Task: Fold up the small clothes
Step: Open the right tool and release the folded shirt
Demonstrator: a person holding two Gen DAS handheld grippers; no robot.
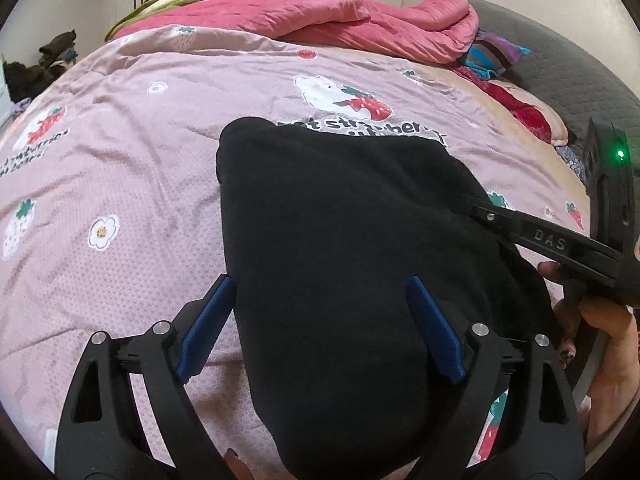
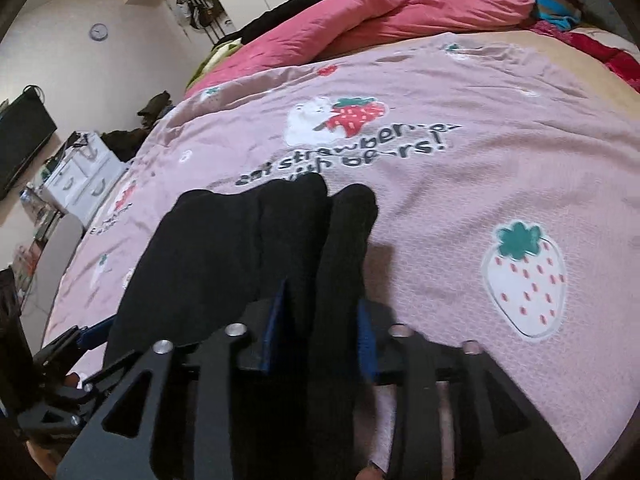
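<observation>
matt black fleecy garment (image 1: 340, 240) on soft printed cotton bedspread (image 1: 140, 140)

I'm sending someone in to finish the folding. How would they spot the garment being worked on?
Find the pink strawberry-print bedspread covering the bed. Near its front edge, just below the printed black lettering, lies a soft black fabric garment. It is the only plain black piece on the spread; the pink quilt and striped cloth are bunched at the far end.

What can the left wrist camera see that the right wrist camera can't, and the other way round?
Only the left wrist view shows the right tool's green light and a grey headboard. Only the right wrist view shows a wall clock, a dark screen and white drawers. Both show the black garment, the strawberry bedspread and the pink quilt.
</observation>
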